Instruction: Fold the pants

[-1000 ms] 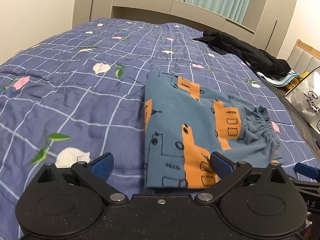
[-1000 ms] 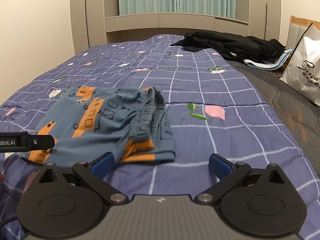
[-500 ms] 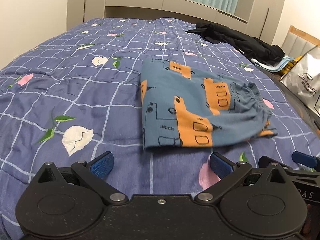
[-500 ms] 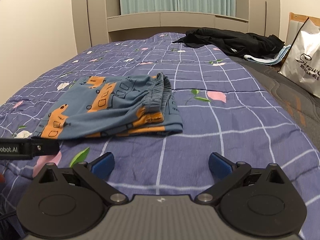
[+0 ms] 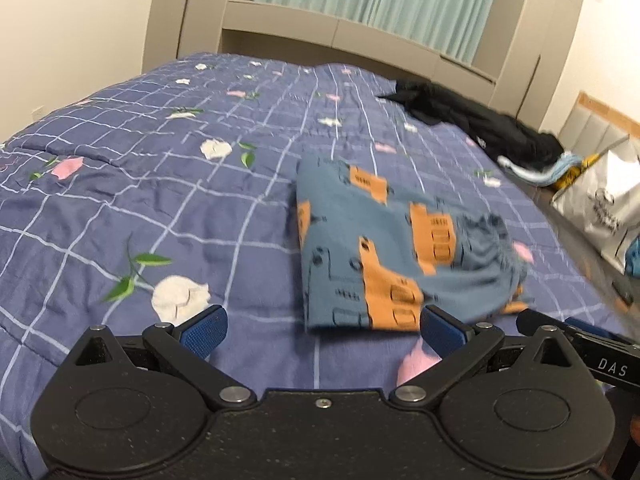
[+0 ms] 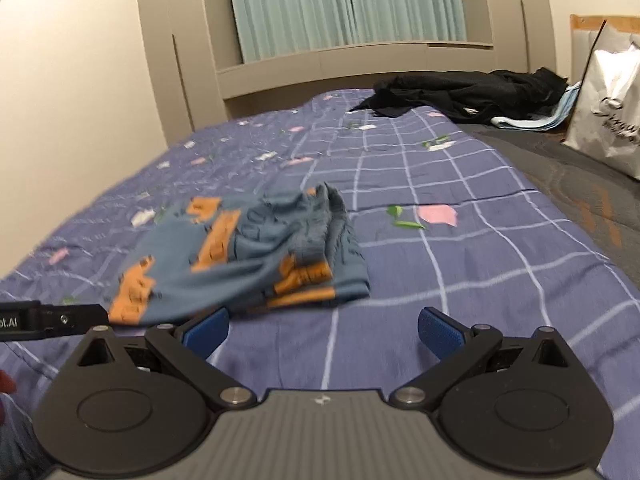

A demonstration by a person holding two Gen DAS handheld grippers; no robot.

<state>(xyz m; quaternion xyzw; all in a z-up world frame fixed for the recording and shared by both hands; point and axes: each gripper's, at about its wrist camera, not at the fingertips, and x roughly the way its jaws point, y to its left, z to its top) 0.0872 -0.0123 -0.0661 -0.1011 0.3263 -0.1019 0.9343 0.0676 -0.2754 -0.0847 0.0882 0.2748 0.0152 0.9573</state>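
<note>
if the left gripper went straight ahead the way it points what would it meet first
Probably the near edge of the folded pants, lying on the quilt just ahead of the open left gripper; motion blur leaves depth uncertain.

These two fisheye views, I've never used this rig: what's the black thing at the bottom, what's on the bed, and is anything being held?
Each view comes from a camera on a hand-held tool, looking along its blue-padded fingers. The left tool and the right tool are both open and hold nothing. On the purple quilt lie the folded blue-and-orange pants, just ahead of both tools. Dark clothes sit far back; a white bag stands to the right.
</note>
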